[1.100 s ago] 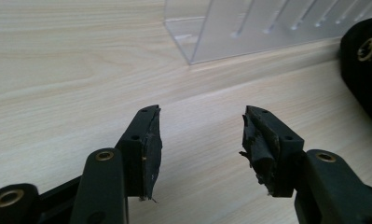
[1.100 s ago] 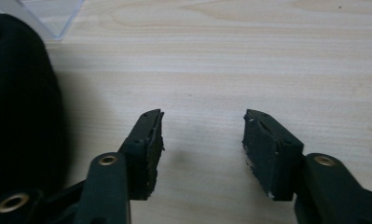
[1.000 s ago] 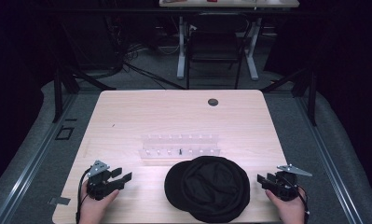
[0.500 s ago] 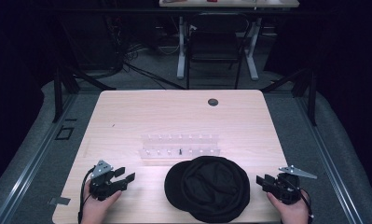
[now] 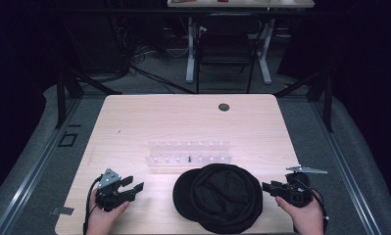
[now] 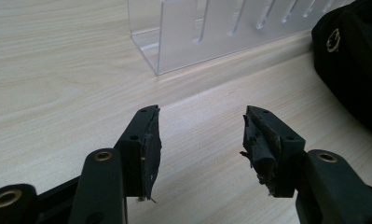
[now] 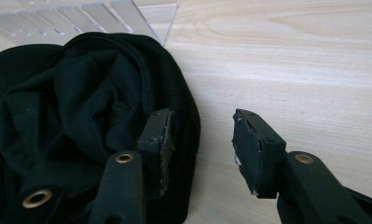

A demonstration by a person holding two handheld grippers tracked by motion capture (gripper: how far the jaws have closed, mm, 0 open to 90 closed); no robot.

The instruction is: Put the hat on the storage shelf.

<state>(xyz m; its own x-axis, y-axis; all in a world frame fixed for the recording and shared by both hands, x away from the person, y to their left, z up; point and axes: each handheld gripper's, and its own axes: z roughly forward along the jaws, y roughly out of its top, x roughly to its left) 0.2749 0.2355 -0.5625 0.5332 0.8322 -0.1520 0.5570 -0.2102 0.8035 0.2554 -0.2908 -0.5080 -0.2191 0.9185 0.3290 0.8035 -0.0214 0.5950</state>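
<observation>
Right gripper [image 5: 267, 186] sits at the bench's [image 5: 193, 117] near right edge, jaws spread and pinching nothing; they narrowed, then eased apart a little. Black cap [image 5: 217, 197] lies just left of it, near-centre, its edge under the gripper's left pad in the right gripper view, not clamped. Left gripper [image 5: 134, 186] also spread and empty, set farther from the cap, so the right is nearer. Clear slotted rack [image 5: 189, 153] stands just behind the cap; nothing blocks the reach.
</observation>
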